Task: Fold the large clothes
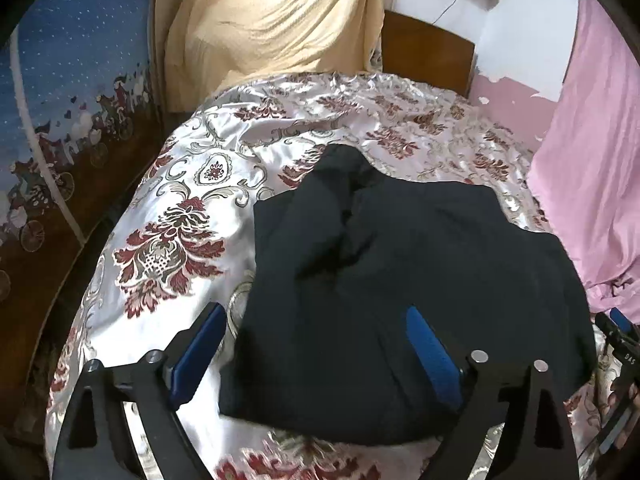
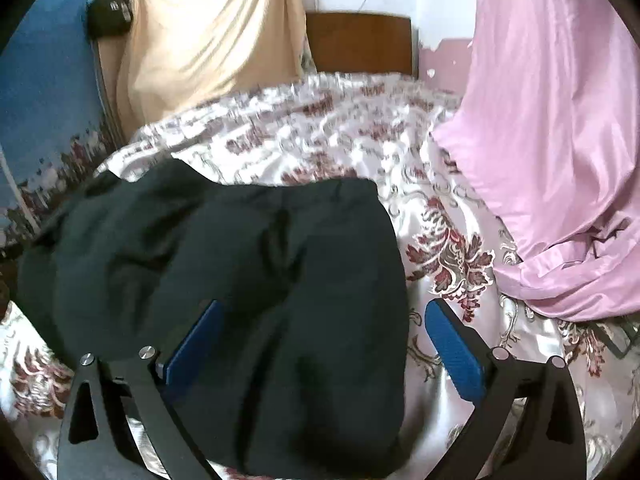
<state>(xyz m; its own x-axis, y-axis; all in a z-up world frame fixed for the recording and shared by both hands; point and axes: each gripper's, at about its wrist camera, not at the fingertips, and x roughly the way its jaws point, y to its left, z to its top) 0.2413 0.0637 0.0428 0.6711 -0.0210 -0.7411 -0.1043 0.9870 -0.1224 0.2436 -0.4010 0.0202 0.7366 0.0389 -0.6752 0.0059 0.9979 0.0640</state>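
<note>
A black garment (image 1: 420, 272) lies folded in a thick pile on the floral satin bedspread (image 1: 168, 240). My left gripper (image 1: 316, 316) is open above its near left corner: one blue pad (image 1: 200, 352) hangs over the bedspread, the other over the cloth, and neither presses on it. In the right wrist view the same black garment (image 2: 224, 280) fills the lower left. My right gripper (image 2: 322, 312) stands open over its right edge, with one blue pad (image 2: 452, 352) above the bedspread (image 2: 448, 248). Part of the right gripper (image 1: 620, 336) shows at the left wrist view's right edge.
A pink cloth (image 2: 560, 160) is heaped along the bed's right side. A yellow drape (image 1: 272, 24) hangs behind the bed beside a wooden headboard (image 1: 424, 52). A blue patterned panel (image 1: 60, 92) runs along the left, with a small black bag (image 2: 110, 16) hanging near it.
</note>
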